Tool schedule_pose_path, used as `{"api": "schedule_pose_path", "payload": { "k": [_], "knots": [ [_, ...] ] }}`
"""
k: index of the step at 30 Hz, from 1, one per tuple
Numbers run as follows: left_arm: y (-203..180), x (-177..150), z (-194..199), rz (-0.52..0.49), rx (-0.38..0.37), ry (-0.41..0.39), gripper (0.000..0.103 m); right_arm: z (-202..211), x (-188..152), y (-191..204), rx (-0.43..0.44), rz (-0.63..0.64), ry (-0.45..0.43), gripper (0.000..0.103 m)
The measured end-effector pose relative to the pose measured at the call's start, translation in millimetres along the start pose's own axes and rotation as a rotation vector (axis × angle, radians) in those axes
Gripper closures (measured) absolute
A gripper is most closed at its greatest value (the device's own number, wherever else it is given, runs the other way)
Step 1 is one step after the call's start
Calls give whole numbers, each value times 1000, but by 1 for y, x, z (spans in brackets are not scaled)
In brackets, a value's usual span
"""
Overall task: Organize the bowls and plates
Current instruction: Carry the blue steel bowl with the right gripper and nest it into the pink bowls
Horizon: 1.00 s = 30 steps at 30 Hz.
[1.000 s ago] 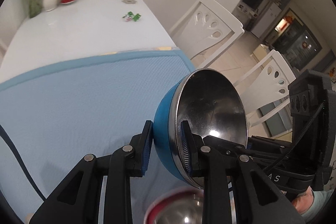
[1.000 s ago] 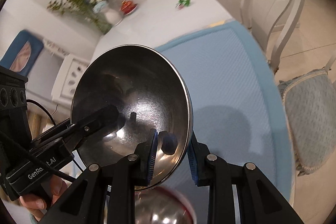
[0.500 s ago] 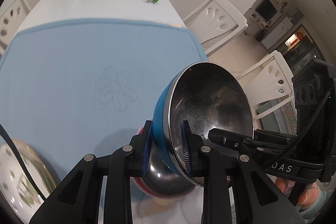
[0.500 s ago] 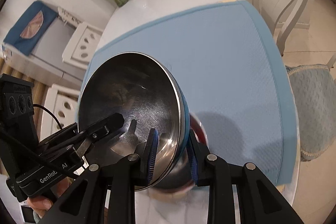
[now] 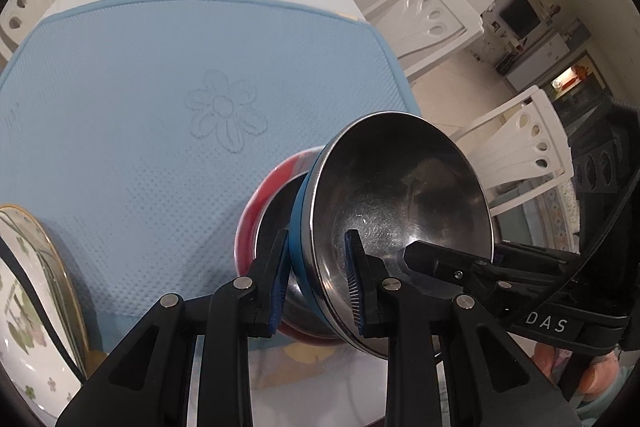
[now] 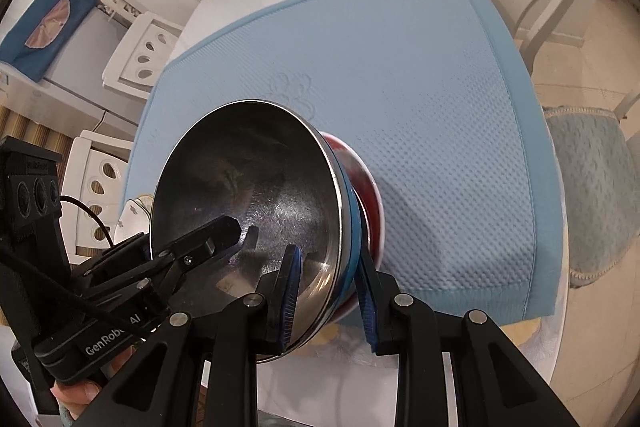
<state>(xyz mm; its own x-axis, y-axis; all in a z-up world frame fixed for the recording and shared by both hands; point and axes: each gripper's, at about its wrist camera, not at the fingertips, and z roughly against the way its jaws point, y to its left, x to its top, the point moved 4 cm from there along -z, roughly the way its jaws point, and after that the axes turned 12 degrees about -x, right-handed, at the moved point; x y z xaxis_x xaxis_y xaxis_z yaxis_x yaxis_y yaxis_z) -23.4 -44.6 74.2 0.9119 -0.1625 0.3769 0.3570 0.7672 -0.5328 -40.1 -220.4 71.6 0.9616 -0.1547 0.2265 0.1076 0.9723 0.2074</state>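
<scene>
Since a second ago both grippers have carried the blue bowl [image 5: 396, 211] down and across the table, so that it now sits tilted in the mouth of a red bowl [image 5: 260, 199] that was only just showing at the bottom edge before. Both hold the same steel-lined blue bowl by its rim: the left gripper [image 5: 316, 283] is clamped on the rim's left side, one pad outside and one inside, and the right gripper [image 6: 328, 291] is clamped on the opposite side the same way. The red bowl stands on a light blue mat [image 5: 120, 99], near the mat's front edge and towards its right side. Most of the mat beyond the bowls is bare, with an embossed flower at its middle. A flowered plate [image 5: 28, 307] with a gold rim lies at the left, just off the mat's front corner. White chairs [image 5: 432, 15] stand close along the table's right edge.
</scene>
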Motion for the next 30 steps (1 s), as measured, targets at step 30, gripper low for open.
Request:
{"api": "schedule_pose_path", "payload": {
  "k": [30],
  "knots": [
    [40, -14, 7, 154, 26, -48, 56, -8, 0, -20, 99, -34, -12, 39]
  ]
}}
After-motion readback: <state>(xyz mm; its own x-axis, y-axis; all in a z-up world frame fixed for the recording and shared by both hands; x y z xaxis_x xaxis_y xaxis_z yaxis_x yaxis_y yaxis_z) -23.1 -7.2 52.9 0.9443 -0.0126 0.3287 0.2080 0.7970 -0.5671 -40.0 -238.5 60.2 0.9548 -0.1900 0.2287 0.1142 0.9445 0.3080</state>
